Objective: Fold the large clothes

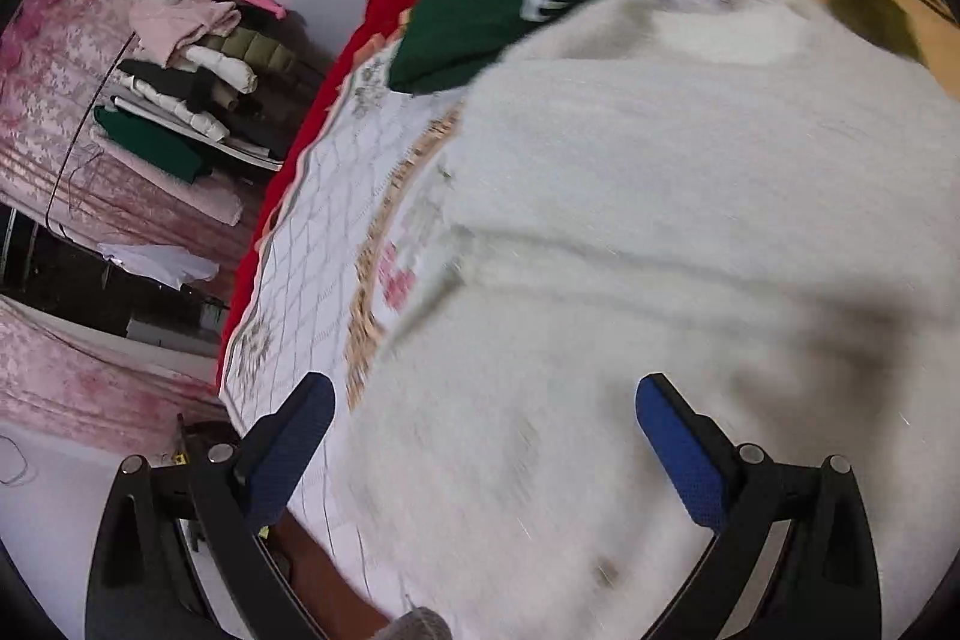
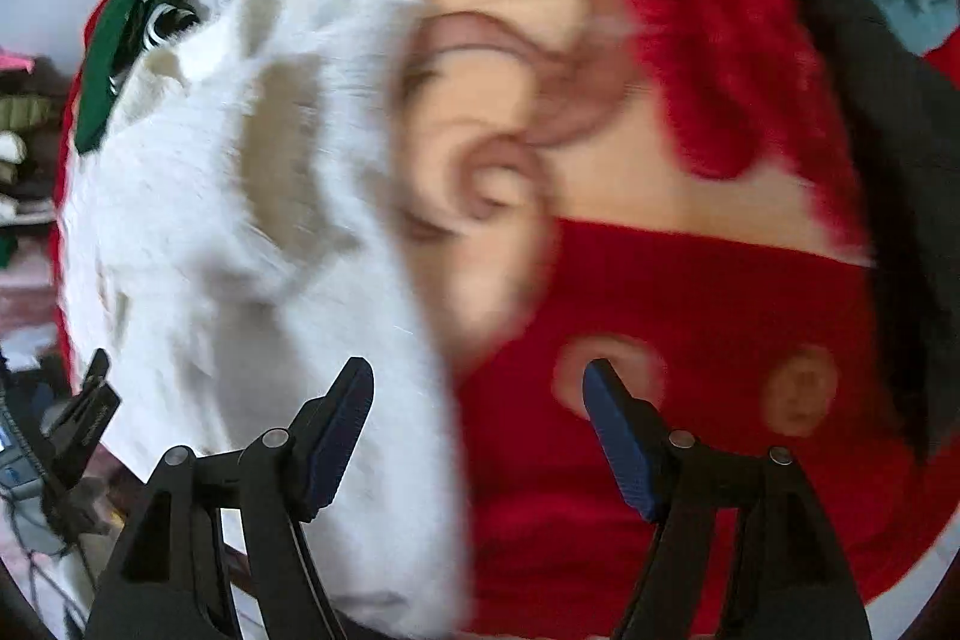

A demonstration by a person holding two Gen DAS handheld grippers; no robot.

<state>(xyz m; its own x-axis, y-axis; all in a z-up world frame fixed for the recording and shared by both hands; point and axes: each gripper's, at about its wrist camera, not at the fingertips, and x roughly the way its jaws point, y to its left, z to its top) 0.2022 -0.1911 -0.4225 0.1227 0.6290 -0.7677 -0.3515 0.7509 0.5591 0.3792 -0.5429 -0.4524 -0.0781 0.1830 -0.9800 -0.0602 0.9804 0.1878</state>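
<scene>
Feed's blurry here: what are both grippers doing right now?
Left gripper: open, empty, over the fluffy white knitted garment.
Right gripper: open, empty.

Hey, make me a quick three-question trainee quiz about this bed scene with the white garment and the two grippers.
1. True or false: the left gripper is clamped on the white garment.
2. What colour is the folded garment beyond the white one? A blue, B green, C yellow.
3. Fill in: the right gripper hangs over the garment's edge and the red ____.

Key: 1 false, it is open; 2 B; 3 blanket.
</scene>
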